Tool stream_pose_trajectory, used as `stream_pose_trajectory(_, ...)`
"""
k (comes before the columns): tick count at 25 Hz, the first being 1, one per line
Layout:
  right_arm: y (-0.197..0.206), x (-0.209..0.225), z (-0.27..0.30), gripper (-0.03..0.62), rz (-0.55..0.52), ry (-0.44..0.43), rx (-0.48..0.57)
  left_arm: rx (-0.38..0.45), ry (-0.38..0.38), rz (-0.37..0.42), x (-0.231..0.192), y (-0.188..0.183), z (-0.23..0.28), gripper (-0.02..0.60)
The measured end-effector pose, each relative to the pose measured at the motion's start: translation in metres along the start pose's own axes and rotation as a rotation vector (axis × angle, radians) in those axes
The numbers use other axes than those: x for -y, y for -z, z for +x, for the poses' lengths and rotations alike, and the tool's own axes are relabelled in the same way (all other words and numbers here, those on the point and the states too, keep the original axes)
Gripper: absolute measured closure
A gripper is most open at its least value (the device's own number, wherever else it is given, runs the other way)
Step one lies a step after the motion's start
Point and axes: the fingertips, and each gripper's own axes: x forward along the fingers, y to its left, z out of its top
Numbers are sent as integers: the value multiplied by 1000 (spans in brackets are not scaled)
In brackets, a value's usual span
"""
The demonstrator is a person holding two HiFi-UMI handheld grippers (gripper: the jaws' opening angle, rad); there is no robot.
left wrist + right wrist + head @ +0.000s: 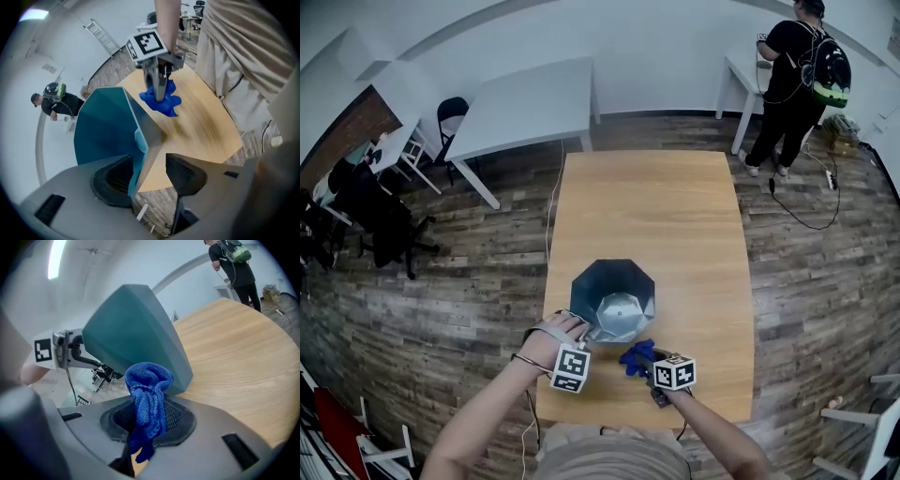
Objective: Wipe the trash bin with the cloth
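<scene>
A teal, many-sided trash bin point(612, 298) stands upright on the wooden table point(675, 225), near its front edge. My left gripper point(147, 171) is open at the bin's near left rim. The bin's wall point(136, 140) passes between the jaws, close to the left pad point(115, 177) and well apart from the right one. In the head view that left gripper point(581, 336) sits under the hand beside the bin. My right gripper point(150, 420) is shut on a bunched blue cloth point(149, 385). It holds the cloth point(635, 357) just off the bin's front right side.
A person with a backpack point(792, 75) stands at a white desk at the back right. Another white table point(525, 103) and dark chairs point(380, 220) stand to the back left. Cables lie on the wood floor point(806, 220). The table's front edge point(628, 424) is close behind both grippers.
</scene>
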Motion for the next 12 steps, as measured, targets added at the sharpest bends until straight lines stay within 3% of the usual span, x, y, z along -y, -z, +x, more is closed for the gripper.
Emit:
stream_pose_trajectory(4, -18, -17, -31, 519, -12, -15, 58, -49, -74, 68, -2, 9, 15, 371)
stream_pose_trajectory(6, -28, -25, -44, 519, -28, -14, 81, -69, -96, 47, -6, 8, 16, 381)
stream_pose_trajectory(8, -36, -32, -54, 519, -46, -10, 97, -79, -98, 19, -9, 6, 14, 448)
stream_pose_trajectory(12, -47, -48, -69, 519, -71, -17, 119, -78, -67, -21, -4, -6, 9, 463)
